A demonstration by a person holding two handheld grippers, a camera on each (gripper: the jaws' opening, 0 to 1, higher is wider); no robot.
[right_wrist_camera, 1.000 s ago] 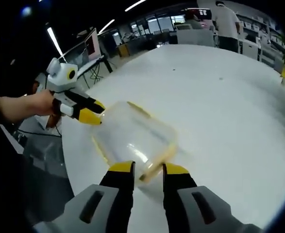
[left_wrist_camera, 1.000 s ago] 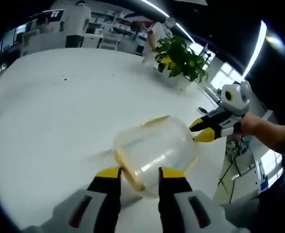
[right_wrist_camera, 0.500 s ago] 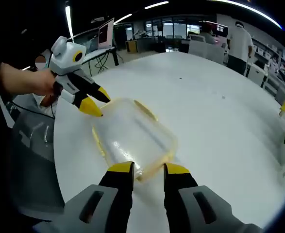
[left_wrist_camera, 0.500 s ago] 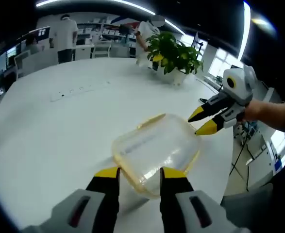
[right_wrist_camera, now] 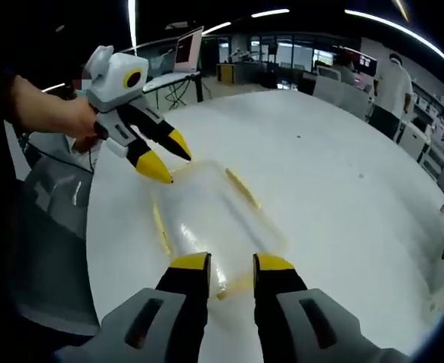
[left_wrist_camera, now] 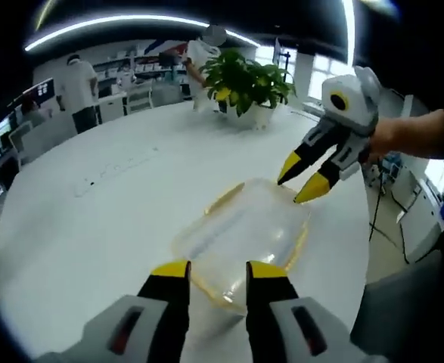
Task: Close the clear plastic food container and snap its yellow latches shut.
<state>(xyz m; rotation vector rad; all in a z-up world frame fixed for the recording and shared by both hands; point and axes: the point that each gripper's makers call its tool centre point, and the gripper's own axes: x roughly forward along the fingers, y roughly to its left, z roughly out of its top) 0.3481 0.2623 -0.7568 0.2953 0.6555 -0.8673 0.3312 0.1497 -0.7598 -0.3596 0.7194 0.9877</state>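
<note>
Both of my grippers are tipping further down than a second ago, looking steeply onto one clear container (left_wrist_camera: 240,238) lying on the white table (left_wrist_camera: 93,219) between them. My left gripper (left_wrist_camera: 215,271) is hovering at its near end, jaws apart, while my right gripper (left_wrist_camera: 303,181) is pointing parted yellow tips at its far corner. Farther off, one potted plant (left_wrist_camera: 246,85) is standing.
</note>
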